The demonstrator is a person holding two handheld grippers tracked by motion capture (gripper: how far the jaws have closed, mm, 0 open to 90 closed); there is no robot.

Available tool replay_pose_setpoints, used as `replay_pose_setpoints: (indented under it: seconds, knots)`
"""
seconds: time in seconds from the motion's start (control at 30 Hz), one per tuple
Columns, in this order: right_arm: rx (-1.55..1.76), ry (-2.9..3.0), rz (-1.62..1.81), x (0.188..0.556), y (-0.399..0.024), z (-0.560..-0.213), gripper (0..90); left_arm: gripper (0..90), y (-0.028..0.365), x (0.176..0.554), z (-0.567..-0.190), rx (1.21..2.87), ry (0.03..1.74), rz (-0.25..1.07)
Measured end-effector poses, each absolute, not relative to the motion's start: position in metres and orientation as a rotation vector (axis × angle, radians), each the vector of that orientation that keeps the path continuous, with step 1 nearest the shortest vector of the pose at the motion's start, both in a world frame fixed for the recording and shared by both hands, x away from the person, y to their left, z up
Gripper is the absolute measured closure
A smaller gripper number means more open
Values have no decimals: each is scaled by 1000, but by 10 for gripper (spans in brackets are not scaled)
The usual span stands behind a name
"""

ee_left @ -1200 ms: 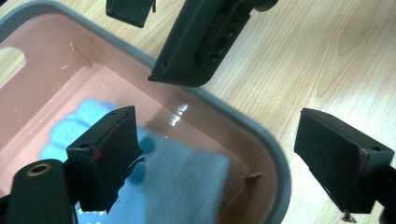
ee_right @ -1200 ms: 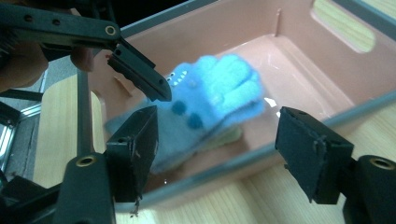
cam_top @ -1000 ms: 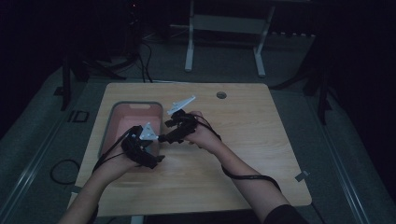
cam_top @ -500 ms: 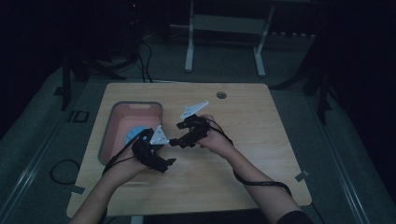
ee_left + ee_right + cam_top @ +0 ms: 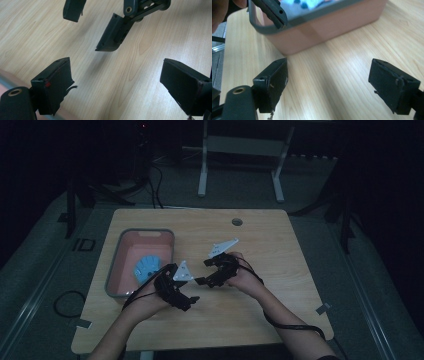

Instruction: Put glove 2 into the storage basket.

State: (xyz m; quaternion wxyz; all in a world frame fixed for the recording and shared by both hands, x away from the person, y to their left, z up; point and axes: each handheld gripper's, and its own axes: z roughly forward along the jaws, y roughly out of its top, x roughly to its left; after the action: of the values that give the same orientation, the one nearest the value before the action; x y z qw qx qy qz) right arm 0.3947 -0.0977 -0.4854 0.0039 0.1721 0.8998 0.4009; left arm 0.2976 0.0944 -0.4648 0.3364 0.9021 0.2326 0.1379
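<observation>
- Both grippers have moved toward the near right of the table since the earlier frames, away from the tub; the right gripper's jaws have just been opening, with nothing between them.
- High view: the left gripper [image 5: 192,299] and right gripper [image 5: 201,272] hover close together over bare table [image 5: 280,270]. The blue cloth-like item [image 5: 146,268] lies inside the pink tub [image 5: 114,272] at the far left, apart from both grippers.
- Handling judgement: the blue item looks thin, light and limp; a pinch at an edge or raised fold should hold it.
- Left gripper view: its jaws stand spread and empty above the wood grain. The right gripper's jaws hang ahead, also apart; the high view is too dim to settle this.
- Right gripper view: its jaws stand spread and empty. The tub's grey rim [image 5: 317,15] and pink wall lie ahead, a detail the left gripper view lacks.
</observation>
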Motion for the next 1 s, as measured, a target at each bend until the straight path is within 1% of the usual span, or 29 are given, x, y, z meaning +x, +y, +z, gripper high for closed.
replay_pose_setpoints:
  seconds: [0.23, 0.63, 1.0]
  knots:
    - [529, 2826, 1220, 387, -122, -494, 162, 110, 77, 291, -474, 2371, 545, 341]
    - [544, 2832, 1211, 377, -140, -509, 146, 110, 64, 284, -479, 2374, 499, 326]
    - [581, 2805, 1227, 366, -168, -524, 146, 111, 45, 279, -493, 2375, 437, 320]
